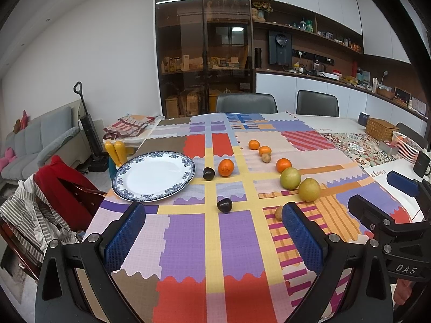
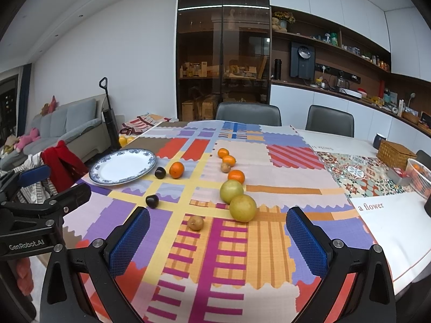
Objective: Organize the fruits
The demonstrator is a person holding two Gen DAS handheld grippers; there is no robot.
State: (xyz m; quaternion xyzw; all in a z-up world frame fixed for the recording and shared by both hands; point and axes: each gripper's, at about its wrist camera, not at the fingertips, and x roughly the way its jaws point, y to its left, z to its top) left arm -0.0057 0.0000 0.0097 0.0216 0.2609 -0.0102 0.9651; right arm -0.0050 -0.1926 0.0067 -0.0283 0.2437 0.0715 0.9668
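A blue-rimmed white plate (image 1: 153,176) (image 2: 122,166) lies empty at the table's left edge. Fruits lie loose on the patchwork cloth: several oranges (image 1: 226,167) (image 2: 176,169), two yellow-green pears (image 1: 309,189) (image 2: 242,207), two dark plums (image 1: 224,205) (image 2: 152,201), and small brown fruits (image 2: 195,222) (image 1: 266,157). My left gripper (image 1: 214,234) is open and empty, just short of the nearer plum. My right gripper (image 2: 218,238) is open and empty, just short of a small brown fruit and the nearer pear. It also shows at the right of the left wrist view (image 1: 385,191).
A wicker basket (image 2: 396,153), a white wire basket (image 2: 420,177) and a dark mug (image 2: 379,140) stand at the table's right. Two grey chairs (image 2: 247,114) stand behind the table. A chair with clothes (image 1: 54,196) stands at the left.
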